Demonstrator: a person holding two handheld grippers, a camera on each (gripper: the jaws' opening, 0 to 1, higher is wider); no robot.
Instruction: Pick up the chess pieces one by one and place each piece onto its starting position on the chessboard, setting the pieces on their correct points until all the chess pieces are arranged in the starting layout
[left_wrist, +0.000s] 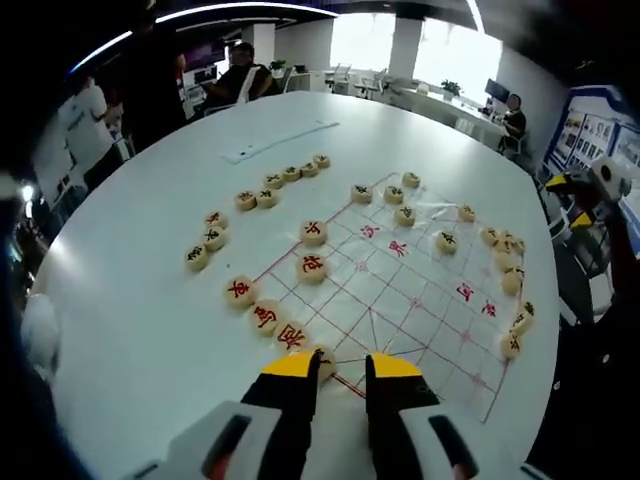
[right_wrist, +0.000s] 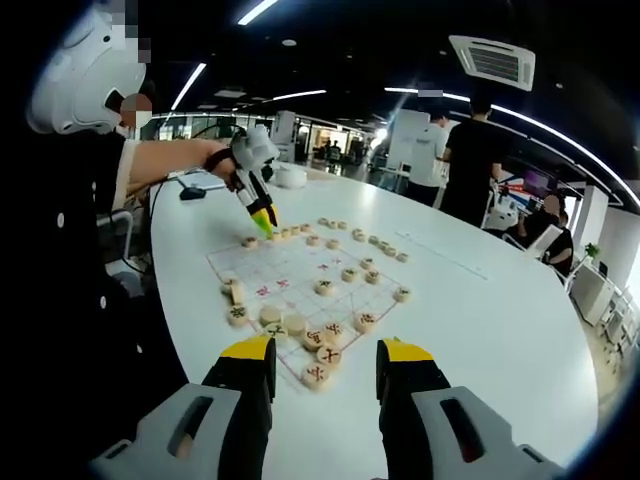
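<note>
Looking along the left gripper (left_wrist: 343, 372), jaws parted and empty over the chessboard (left_wrist: 400, 290)'s near edge: three red pieces (left_wrist: 265, 316) line that edge, few stand on points, and most lie off-board. Right gripper view: right gripper (right_wrist: 325, 362) parted, empty, near a piece cluster (right_wrist: 315, 340); layout judged barely begun.

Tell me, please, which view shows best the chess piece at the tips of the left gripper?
The right gripper view: there the left gripper is seen from the side, its yellow tips just above a piece at the chessboard edge. In the left gripper view, the left jaw hides most of that piece.
</note>
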